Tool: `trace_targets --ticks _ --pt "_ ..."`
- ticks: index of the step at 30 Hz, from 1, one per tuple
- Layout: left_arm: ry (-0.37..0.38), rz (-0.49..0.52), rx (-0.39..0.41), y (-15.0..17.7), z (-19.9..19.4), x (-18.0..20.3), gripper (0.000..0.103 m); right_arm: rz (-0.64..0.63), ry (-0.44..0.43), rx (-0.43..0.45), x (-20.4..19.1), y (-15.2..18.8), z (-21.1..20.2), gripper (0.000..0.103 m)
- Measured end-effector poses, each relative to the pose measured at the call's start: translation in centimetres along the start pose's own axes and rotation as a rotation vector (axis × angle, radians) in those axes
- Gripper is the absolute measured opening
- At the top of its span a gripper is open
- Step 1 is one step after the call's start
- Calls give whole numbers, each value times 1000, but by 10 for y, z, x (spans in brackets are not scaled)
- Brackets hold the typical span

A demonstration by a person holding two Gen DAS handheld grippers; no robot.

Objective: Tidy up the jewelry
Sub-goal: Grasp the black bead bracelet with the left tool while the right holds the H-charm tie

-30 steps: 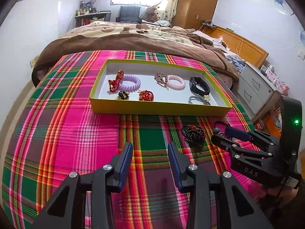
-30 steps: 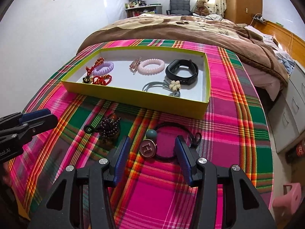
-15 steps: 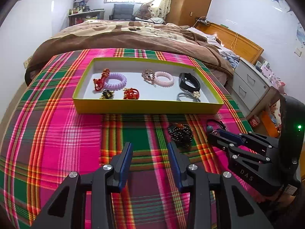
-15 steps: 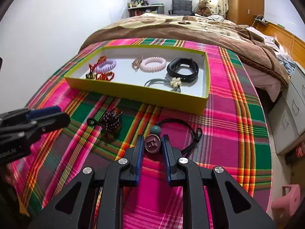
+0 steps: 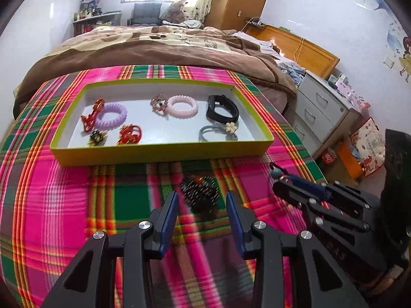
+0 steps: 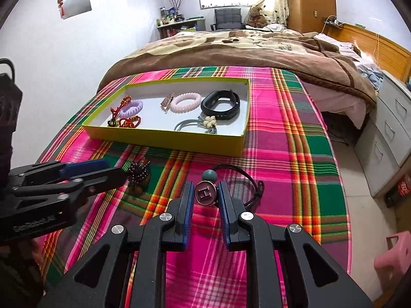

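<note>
R gripper [image 6: 205,200] clamped on round maroon H-charm of black cord hair tie [image 6: 205,193], just above plaid blanket [image 6: 282,159]. L gripper [image 5: 201,205] wide open w/ dark beaded bracelet [image 5: 201,192] btwn fingers, near yellow-green cardboard tray [image 5: 159,154].

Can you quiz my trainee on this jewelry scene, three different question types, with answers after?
1. True or false: the right gripper is shut on the H charm.
2. Which lies in front of the open left gripper? A) bead bracelet B) black band C) pink coil
3. Fill in: the flower tie lies inside the ___.

Key: 1 true; 2 A; 3 tray
</note>
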State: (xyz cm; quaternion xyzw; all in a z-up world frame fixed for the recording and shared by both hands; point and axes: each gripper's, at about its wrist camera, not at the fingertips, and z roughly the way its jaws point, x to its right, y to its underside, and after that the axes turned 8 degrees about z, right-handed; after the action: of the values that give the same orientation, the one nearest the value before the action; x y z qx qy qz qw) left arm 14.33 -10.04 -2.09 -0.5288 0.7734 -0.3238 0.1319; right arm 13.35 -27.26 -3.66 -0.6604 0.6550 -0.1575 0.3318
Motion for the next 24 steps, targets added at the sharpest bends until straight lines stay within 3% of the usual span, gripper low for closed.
trace_targets --ticks 6,10,24 --pt "-33 30 -59 -4 23 10 38 15 -5 7 5 1 -4 19" --pt "-95 50 -55 -4 28 13 38 17 -7 9 5 0 -3 19" --pt "-106 44 -54 -3 35 8 38 4 18 4 1 0 -1 19"
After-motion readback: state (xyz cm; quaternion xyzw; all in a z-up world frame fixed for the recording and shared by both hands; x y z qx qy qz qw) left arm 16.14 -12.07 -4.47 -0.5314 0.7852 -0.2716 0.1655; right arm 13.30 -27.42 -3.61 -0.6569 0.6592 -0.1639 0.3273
